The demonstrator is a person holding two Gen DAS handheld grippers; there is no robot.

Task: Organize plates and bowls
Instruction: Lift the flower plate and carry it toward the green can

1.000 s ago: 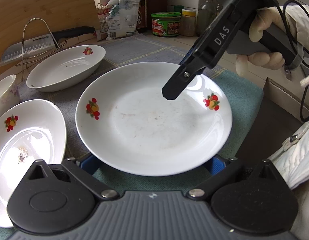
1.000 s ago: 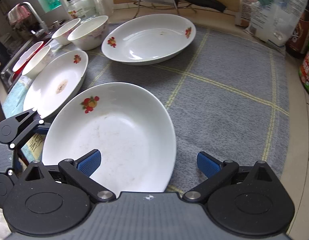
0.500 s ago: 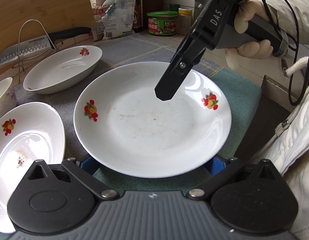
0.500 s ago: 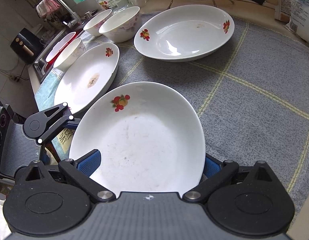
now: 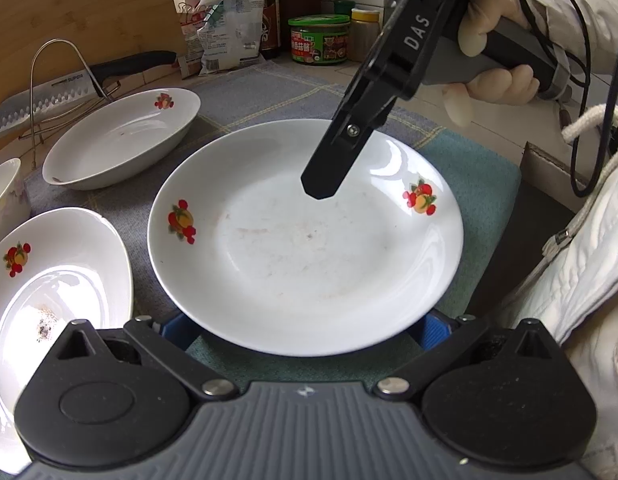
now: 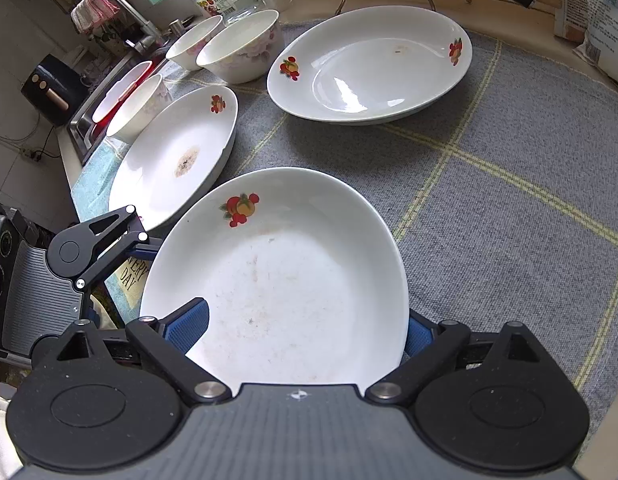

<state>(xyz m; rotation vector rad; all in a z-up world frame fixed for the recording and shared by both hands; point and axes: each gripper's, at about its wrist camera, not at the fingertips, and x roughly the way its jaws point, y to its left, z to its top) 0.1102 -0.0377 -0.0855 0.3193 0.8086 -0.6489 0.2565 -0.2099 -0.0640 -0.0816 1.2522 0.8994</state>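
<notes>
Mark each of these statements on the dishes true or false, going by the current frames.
1. Three white plates with fruit prints are in view. True: the near plate, the left plate and the far plate.
2. The plates are stacked on one another. False: they lie side by side, unstacked.
3. A knife lies behind the far plate. True.
4. The jar at the back of the counter has a red lid. False: its lid is green.
5. The left plate is spotless. False: a brownish smear sits at its middle.
</notes>
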